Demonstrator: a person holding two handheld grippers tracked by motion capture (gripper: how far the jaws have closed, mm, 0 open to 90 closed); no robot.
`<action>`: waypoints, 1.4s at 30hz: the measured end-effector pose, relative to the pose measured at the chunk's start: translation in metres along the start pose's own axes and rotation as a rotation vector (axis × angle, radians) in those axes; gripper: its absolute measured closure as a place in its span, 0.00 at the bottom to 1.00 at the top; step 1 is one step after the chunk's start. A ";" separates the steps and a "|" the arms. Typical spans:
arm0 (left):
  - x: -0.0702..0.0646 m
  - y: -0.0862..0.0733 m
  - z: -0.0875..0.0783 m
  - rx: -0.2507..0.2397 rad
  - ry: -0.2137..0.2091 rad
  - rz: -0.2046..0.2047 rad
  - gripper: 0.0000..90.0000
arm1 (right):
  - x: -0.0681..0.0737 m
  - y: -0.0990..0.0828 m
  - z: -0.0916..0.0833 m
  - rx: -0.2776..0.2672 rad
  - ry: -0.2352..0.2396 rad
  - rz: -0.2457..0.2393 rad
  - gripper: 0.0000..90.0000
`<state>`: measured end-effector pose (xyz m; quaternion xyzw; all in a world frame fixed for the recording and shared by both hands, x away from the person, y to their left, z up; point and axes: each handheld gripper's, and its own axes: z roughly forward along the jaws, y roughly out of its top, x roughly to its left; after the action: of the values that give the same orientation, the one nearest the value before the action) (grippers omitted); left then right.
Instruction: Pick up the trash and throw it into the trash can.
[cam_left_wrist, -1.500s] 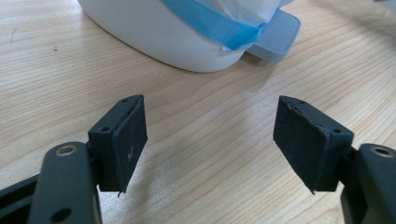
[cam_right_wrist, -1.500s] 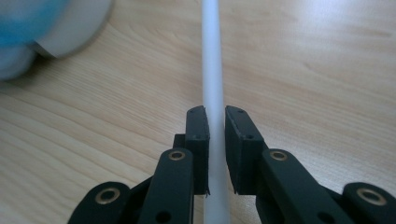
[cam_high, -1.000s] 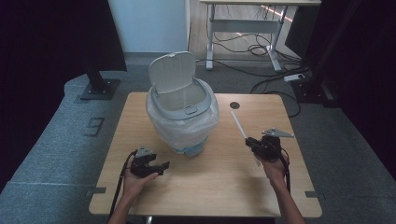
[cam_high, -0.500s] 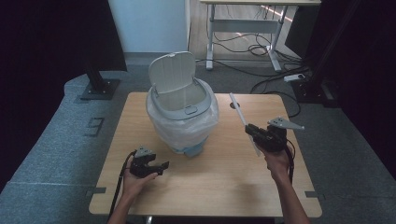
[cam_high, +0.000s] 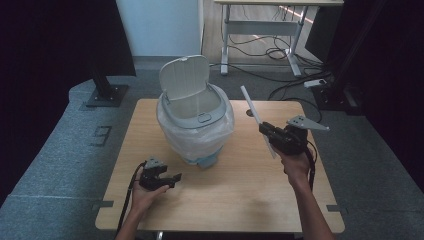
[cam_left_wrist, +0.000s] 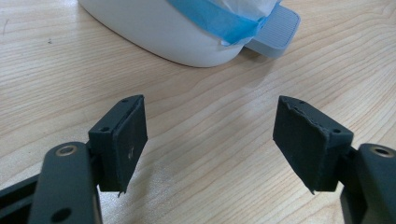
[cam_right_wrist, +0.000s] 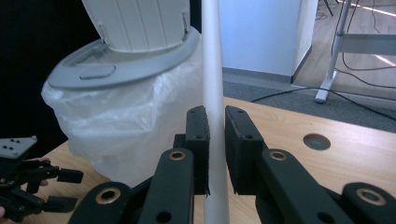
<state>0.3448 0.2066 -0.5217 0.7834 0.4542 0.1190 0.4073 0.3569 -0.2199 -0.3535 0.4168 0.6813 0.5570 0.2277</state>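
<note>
Dark curtains and a grey carpet ring the wooden table (cam_high: 235, 200) where I am working the rig from afar, with a white pedal bin (cam_high: 196, 125) standing at its middle, lid tipped up and back, a clear liner bag draped over its sides. Over the past second my right gripper (cam_high: 267, 131) has climbed from just above the tabletop to well clear of it, carrying a long white stick (cam_high: 256, 117) higher beside the bin; I read that as the pick-up being done and the carry toward the open mouth under way. My right gripper view has both jaws pressed together on the stick (cam_right_wrist: 212, 93), clamped near its lower end. Its long axis runs steeply, the free end pointing up and leaning away from me toward the far edge of the table, to the right of the bin's rim and not yet over it. My left gripper (cam_high: 167, 179) rests low near the front left of the table, jaws standing apart with nothing between them, facing the bin's base and its foot pedal (cam_left_wrist: 275, 30).
</note>
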 end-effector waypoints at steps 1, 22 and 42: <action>0.000 0.000 0.000 0.000 -0.001 0.000 0.29 | 0.002 0.003 0.000 -0.002 0.003 -0.003 0.89; -0.001 0.000 0.001 0.009 -0.010 -0.002 0.29 | 0.021 0.038 0.002 -0.062 0.026 -0.044 0.89; 0.001 0.000 0.001 0.013 -0.017 -0.006 0.29 | 0.038 0.065 0.014 -0.082 0.043 -0.080 0.89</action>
<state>0.3452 0.2068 -0.5223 0.7856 0.4538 0.1082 0.4065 0.3671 -0.1786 -0.2894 0.3675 0.6788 0.5836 0.2521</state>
